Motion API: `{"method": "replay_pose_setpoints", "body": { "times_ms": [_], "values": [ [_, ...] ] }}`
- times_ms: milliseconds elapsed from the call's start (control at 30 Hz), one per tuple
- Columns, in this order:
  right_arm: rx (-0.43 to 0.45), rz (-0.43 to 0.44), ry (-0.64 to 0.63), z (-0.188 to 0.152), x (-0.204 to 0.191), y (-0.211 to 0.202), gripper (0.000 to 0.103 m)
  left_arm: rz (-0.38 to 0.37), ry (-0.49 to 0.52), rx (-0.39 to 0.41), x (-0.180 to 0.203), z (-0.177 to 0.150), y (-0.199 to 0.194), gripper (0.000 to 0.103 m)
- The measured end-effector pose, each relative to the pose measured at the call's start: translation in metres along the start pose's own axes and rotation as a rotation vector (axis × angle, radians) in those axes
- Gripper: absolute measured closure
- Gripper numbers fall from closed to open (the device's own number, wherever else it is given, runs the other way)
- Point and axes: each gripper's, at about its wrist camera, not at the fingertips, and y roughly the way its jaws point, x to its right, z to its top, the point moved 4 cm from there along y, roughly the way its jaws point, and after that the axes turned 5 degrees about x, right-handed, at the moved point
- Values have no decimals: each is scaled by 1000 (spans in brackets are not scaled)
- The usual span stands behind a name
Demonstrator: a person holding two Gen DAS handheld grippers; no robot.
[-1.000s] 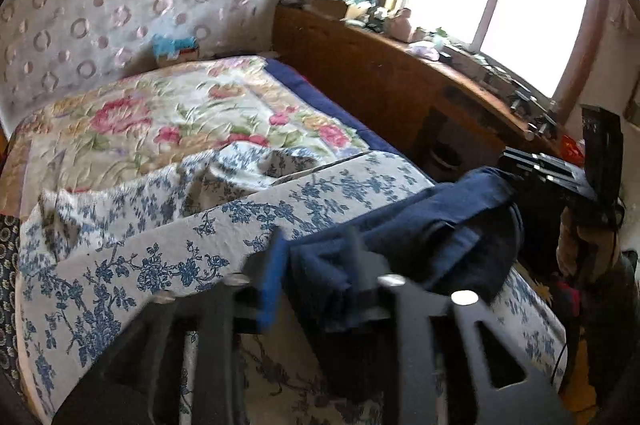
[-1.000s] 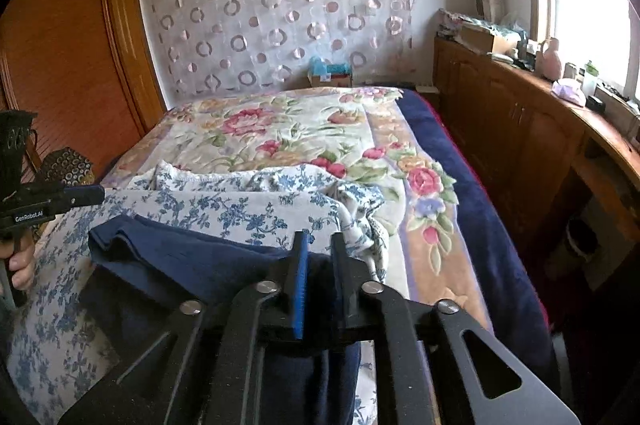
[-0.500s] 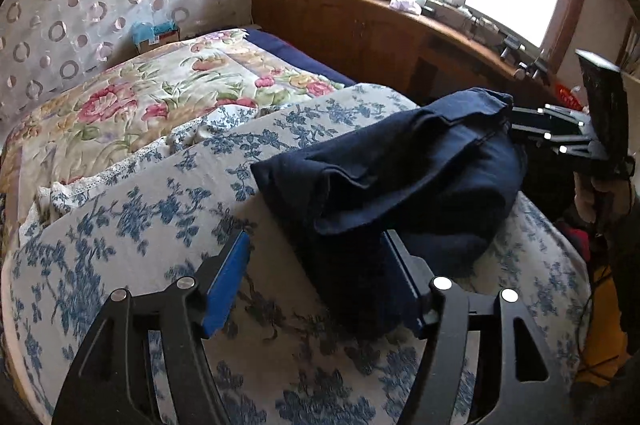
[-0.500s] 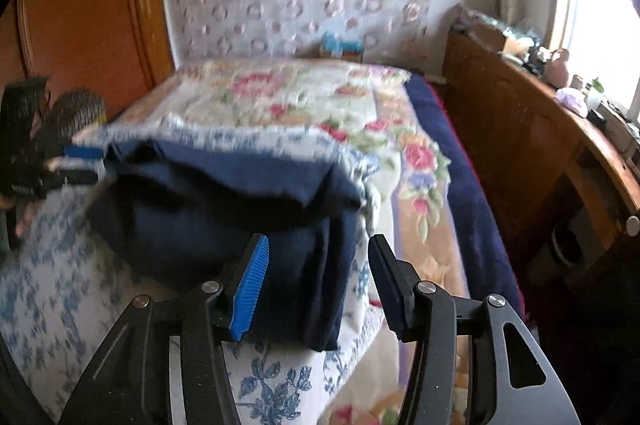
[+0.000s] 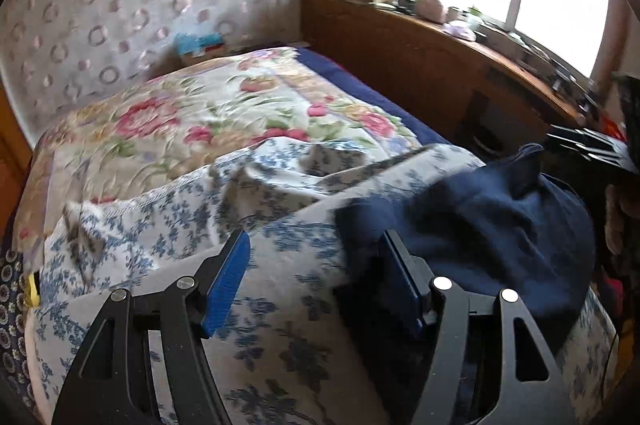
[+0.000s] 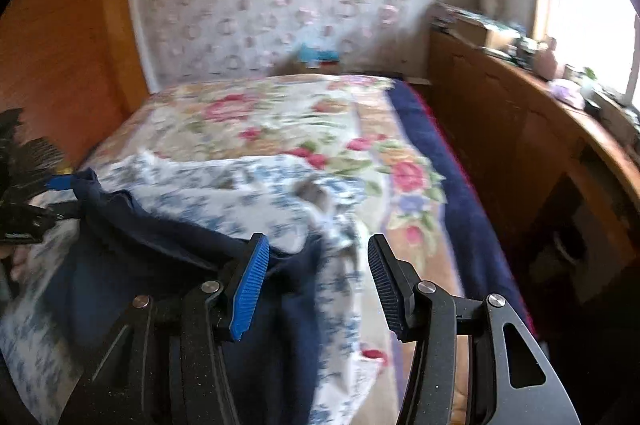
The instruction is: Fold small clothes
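Observation:
A folded dark navy garment [image 5: 480,225] lies on the blue-flowered white cloth [image 5: 280,305] at the near end of the bed. My left gripper [image 5: 316,245] is open and empty, with the garment's left edge by its right finger. In the right wrist view the garment [image 6: 140,265] lies at the lower left. My right gripper [image 6: 316,249] is open and empty, at the garment's right edge. Each gripper shows at the edge of the other's view, the right one [image 5: 592,145] and the left one [image 6: 28,193].
A floral quilt [image 5: 192,121] covers the far part of the bed, with a dark blue border [image 6: 452,185] on its right. A long wooden cabinet [image 5: 420,57] with clutter runs under the window. A wooden wardrobe [image 6: 60,65] stands left. A curtain covers the far wall.
Both grippers held the navy garment a second ago, then opened and let it go. They have drawn back a little, and the garment now rests on the flowered cloth.

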Motion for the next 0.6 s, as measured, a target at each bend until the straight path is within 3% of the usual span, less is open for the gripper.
{"method": "replay_pose_setpoints", "body": {
  "times_ms": [167,367,600],
  "values": [
    [4,10,35,-5,-4,-20,49,-44,-15,-6,1,-8,-7,35],
    [-45,103,54,-26,-19,-37,32,-125,-16,-43,19,-24,-12,35],
    [-119,83,70,-44,-14,-23,25,-136,-26,-105,24,-36,5,35]
  ]
}}
